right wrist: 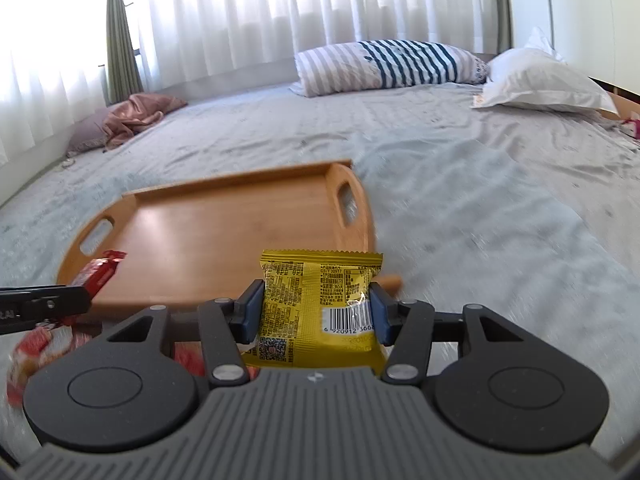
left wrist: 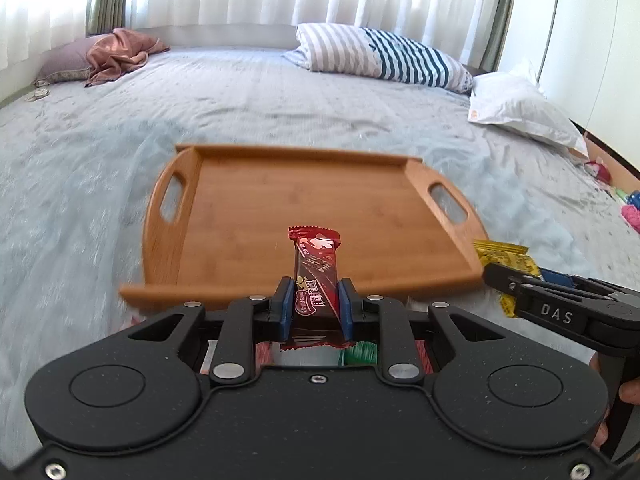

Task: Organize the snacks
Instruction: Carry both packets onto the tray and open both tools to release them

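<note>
Red bar (left wrist: 315,280) and yellow packet (right wrist: 320,304) clamped between fingers.

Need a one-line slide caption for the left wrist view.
Left claw shut on a red snack bar before the empty wooden tray on the bed.

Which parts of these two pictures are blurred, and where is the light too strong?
Left wrist view: the wooden tray and bedsheet near it are smeared by motion, while the red snack bar is sharp. Right wrist view: the yellow snack packet is sharp, the tray's edges smear. In both views the curtains are overexposed and straight lines bend.
</note>
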Tool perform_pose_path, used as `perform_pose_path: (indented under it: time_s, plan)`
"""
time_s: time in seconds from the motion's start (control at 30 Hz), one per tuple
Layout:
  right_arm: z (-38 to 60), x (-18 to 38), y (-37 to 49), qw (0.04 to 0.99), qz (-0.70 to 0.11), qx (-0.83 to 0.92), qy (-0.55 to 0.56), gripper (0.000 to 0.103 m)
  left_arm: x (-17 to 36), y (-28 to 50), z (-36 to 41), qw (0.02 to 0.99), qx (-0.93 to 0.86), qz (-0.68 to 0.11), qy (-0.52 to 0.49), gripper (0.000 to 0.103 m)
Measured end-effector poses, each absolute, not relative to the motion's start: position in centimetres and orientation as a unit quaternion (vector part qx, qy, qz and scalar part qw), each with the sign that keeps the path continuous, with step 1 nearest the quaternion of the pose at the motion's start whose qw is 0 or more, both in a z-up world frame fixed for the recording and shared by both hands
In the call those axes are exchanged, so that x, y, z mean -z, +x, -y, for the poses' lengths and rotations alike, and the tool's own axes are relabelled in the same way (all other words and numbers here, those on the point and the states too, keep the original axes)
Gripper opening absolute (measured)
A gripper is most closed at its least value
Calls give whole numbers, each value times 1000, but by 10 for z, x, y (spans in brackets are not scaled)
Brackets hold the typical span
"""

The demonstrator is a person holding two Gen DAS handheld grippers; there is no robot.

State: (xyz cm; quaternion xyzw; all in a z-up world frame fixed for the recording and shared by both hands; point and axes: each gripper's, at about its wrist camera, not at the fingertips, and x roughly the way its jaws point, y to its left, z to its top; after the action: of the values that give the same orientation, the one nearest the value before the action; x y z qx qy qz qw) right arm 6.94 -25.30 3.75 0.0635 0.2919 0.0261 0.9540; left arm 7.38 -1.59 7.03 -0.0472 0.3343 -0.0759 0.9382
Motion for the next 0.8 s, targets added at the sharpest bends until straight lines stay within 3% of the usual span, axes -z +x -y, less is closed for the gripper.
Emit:
perform_pose_path:
  time_s: [0.8]
  plan:
    - [239,-18,206,931,-349,-84,67,57,-29,222,41,923,16,-383,-40,22]
